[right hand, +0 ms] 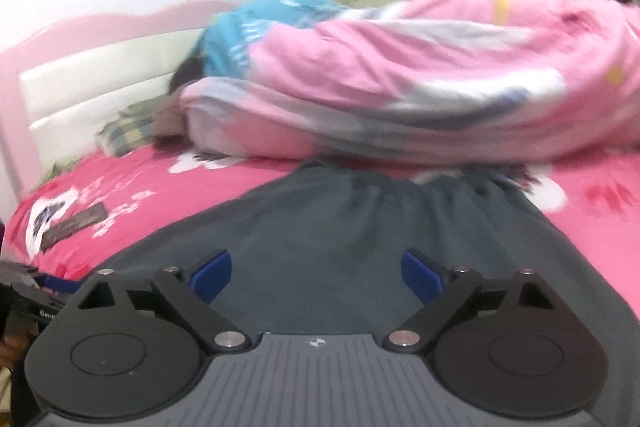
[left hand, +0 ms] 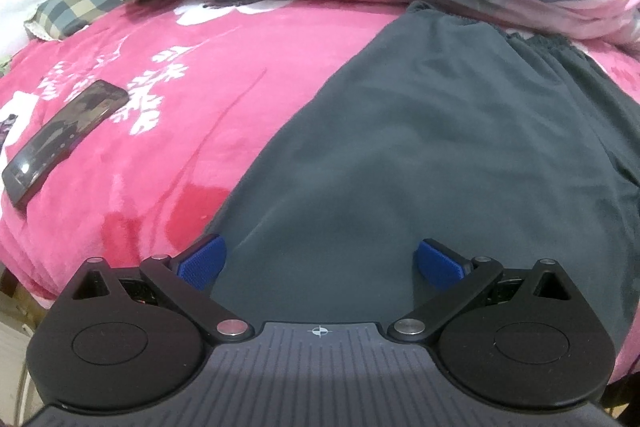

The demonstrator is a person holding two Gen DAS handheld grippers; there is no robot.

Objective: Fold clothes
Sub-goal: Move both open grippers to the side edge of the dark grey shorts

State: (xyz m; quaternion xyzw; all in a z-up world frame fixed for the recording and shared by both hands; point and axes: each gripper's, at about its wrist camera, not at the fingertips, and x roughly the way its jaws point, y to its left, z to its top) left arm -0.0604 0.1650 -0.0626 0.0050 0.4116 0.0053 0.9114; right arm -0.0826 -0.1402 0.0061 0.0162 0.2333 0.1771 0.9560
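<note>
I see a dark grey soft fabric garment with a gathered elastic waistband [left hand: 440, 131] lying spread flat on the bright pink floral fleece blanket [left hand: 180, 87], its waistband at the blanket's far side.

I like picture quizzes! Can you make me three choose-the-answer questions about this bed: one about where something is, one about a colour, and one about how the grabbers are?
1. Where is the phone?
A. on the dark garment
B. on the pink blanket, left of the garment
C. on the quilt

2. What colour is the garment?
A. dark grey
B. yellow
C. white

3. How are the left gripper and right gripper?
A. both shut
B. both open, holding nothing
C. each holding the phone

Answers: 1 B, it lies on the blanket beside the garment. 2 A, the cloth looks dark grey. 3 B, the blue pads stand apart over the cloth.
</note>
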